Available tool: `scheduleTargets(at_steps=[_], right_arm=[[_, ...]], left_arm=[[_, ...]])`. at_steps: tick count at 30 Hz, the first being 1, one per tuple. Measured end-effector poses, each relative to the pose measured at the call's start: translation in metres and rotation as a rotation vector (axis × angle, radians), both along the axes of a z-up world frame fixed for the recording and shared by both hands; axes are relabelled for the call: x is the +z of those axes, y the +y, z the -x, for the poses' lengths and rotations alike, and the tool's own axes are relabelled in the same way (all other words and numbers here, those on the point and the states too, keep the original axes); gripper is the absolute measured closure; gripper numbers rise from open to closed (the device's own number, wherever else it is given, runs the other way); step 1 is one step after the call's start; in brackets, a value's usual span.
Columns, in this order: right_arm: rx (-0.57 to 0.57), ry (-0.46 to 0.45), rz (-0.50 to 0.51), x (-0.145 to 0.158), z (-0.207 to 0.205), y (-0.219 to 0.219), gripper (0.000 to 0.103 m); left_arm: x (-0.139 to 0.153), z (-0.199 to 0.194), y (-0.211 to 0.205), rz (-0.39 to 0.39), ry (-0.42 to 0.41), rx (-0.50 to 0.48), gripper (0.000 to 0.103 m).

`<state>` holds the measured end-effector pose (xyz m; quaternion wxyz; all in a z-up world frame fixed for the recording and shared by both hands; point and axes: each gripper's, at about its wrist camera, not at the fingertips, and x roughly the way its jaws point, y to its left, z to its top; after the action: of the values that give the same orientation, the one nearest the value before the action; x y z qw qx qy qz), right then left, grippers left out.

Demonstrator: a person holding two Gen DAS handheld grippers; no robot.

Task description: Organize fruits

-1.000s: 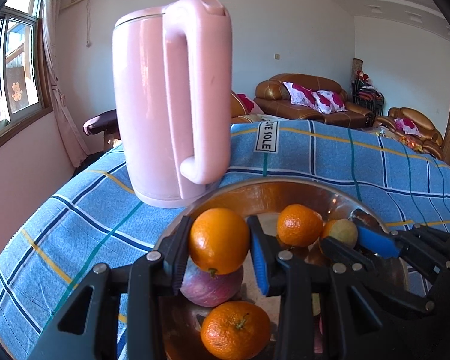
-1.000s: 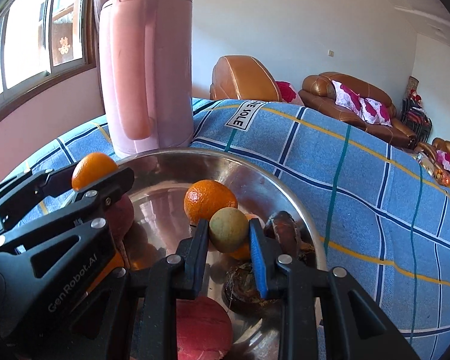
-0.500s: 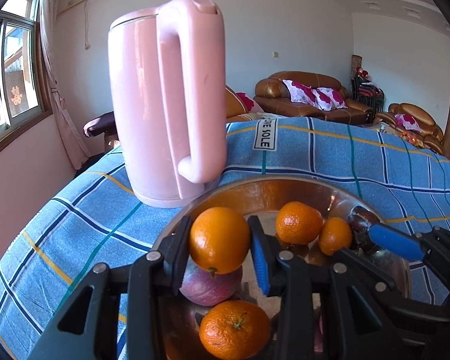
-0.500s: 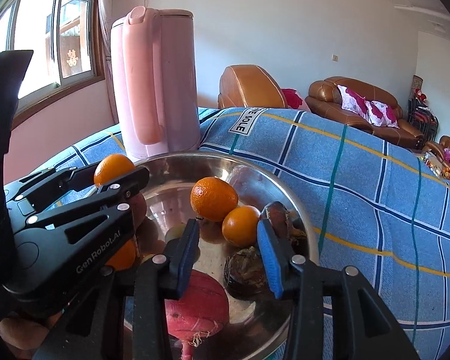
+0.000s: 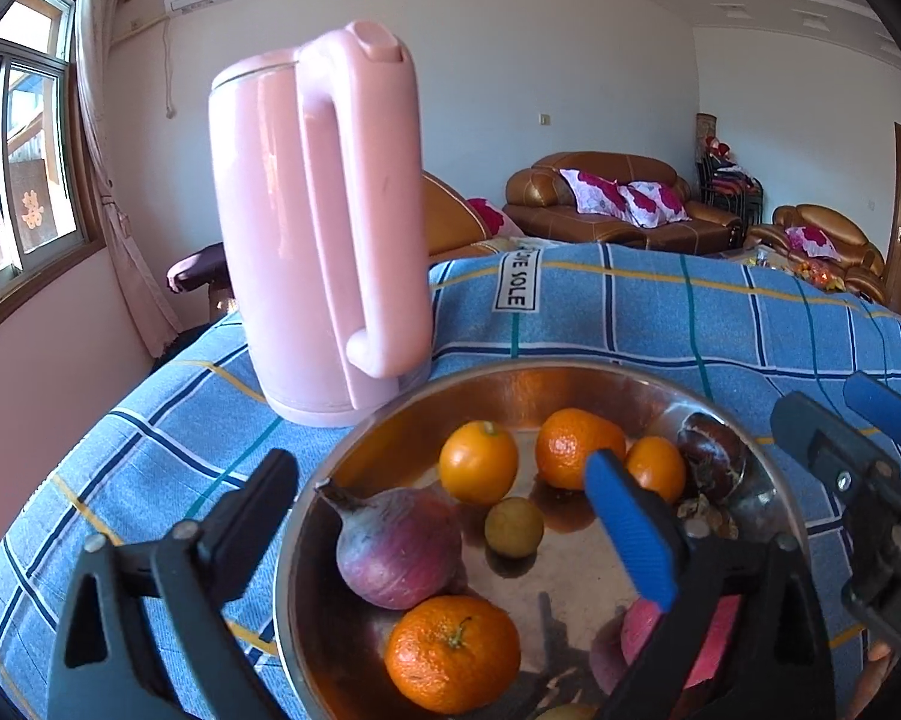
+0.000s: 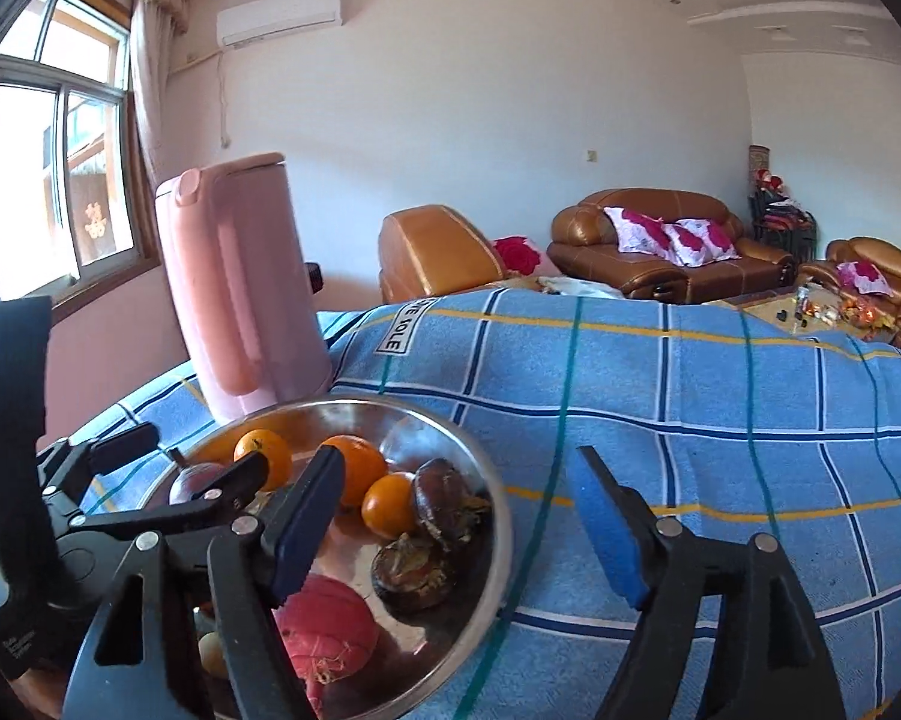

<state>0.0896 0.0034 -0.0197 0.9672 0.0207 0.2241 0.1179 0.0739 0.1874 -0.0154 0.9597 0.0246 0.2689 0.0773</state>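
Observation:
A steel bowl (image 5: 774, 480) (image 6: 480, 468) on the blue checked cloth holds several oranges, one of them at the back left (image 5: 478, 462), a small green-yellow fruit (image 5: 514, 526), a purple onion (image 5: 399, 546), dark brown fruits (image 6: 444, 504) and a red fruit (image 6: 327, 618). My left gripper (image 5: 450, 504) is open and empty above the bowl's near left side. My right gripper (image 6: 456, 522) is open and empty, above the bowl's right rim; it also shows at the right in the left wrist view (image 5: 852, 420).
A tall pink kettle (image 5: 318, 222) (image 6: 240, 282) stands just behind the bowl on the left. The blue checked cloth (image 6: 720, 408) stretches to the right. Brown sofas (image 6: 666, 246) stand beyond the table's far edge. A window is at the left.
My left gripper opened and let the orange go into the bowl. My right gripper let the green-yellow fruit go into the bowl, opened wide and drew back up to the right.

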Motion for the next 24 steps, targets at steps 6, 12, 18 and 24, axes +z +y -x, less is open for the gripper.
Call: scheduleTargets(at_steps=[6, 12, 18, 24], right_arm=[[-0.069, -0.092, -0.045, 0.007, 0.004, -0.012, 0.024], [-0.105, -0.183, -0.037, 0.009, 0.014, -0.011, 0.024], [-0.101, -0.245, -0.009, 0.012, 0.025, -0.005, 0.024], [-0.123, -0.257, -0.001, 0.012, 0.037, -0.006, 0.024]], left_arm=[[0.005, 0.008, 0.000, -0.023, -0.044, 0.032, 0.000], [0.010, 0.020, 0.010, -0.006, -0.109, 0.082, 0.000], [0.011, 0.035, 0.012, -0.001, -0.144, 0.109, 0.000], [0.012, 0.049, 0.012, 0.019, -0.159, 0.128, 0.000]])
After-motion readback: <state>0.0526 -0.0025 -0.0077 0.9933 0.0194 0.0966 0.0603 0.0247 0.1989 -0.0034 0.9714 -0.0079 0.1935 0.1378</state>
